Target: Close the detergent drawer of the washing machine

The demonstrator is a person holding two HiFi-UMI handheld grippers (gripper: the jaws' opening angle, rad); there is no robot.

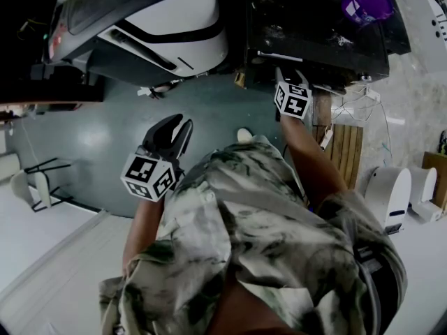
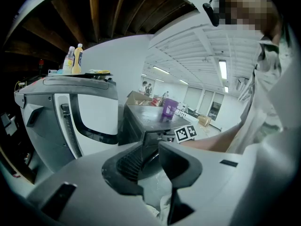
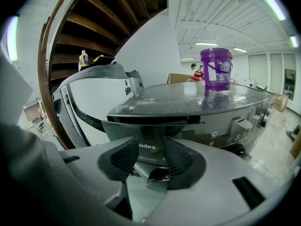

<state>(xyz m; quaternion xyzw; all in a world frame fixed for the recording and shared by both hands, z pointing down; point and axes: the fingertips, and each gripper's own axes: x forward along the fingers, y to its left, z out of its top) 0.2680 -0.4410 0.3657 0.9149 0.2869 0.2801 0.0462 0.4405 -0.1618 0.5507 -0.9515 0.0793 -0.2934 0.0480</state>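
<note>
The dark washing machine (image 1: pixel 328 37) stands ahead of me with a purple bucket (image 1: pixel 367 0) on its lid. In the right gripper view its detergent drawer (image 3: pixel 151 128), a grey panel with a Midea label, juts out a little from the front's upper left. My right gripper (image 3: pixel 150 157) is open, its ribbed pads either side of the label and close in front of the panel. In the head view that right gripper (image 1: pixel 286 74) reaches up to the machine's front edge. My left gripper (image 1: pixel 174 125) hangs open over the floor, empty, well left of the machine.
A large white and grey appliance (image 1: pixel 160 26) stands left of the washer, with bottles (image 2: pixel 74 59) on top. A wooden pallet (image 1: pixel 346 152) and white units (image 1: pixel 391 194) sit at the right. Grey-green floor (image 1: pixel 209 110) lies between me and the machines.
</note>
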